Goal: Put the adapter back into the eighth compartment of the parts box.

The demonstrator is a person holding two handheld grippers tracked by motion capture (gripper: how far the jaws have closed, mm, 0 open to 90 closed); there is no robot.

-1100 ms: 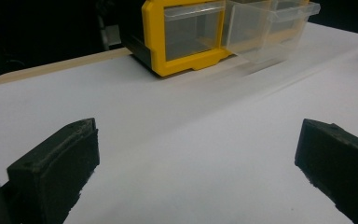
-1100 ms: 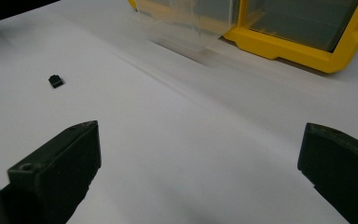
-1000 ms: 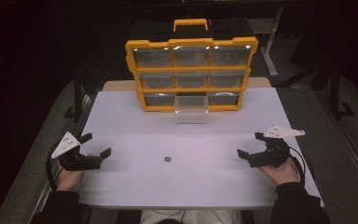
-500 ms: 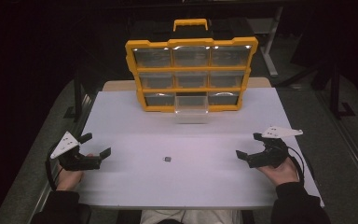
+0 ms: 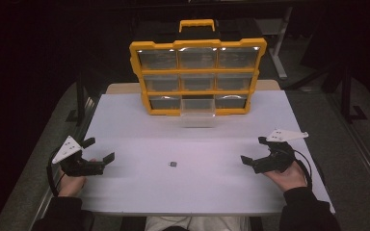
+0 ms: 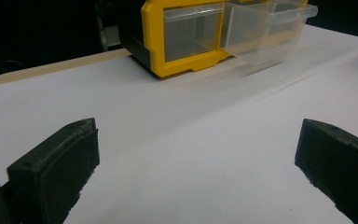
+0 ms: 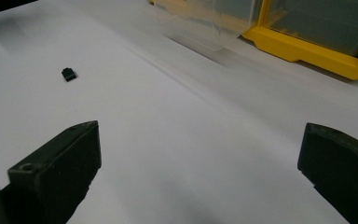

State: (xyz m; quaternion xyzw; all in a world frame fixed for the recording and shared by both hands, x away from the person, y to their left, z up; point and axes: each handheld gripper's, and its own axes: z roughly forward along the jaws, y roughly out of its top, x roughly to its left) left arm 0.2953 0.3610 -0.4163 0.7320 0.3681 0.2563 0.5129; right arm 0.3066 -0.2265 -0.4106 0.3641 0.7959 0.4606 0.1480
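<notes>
Table surface lay open between and ahead of both grippers. Obstacles: one small black part near centre; yellow organiser standing at far edge, its bottom-middle clear drawer pulled out over the table.

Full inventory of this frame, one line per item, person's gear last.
organiser cabinet: 1, yellow frame with nine clear drawers, standing at the far edge of the sheet.
open drawer: 1, clear, bottom middle slot, pulled out toward the person.
small part: 1, dark, lying alone mid-sheet, between the grippers; too small to identify.
white sheet: 1, covers the table top.
table: 1, light wood, edge shows behind the sheet.
left gripper: 1, black with grey plate, open, low over the sheet's left side.
right gripper: 1, black with grey plate, open, over the sheet's right side.
hands, dark sleeves: 2, at the near edge.
</notes>
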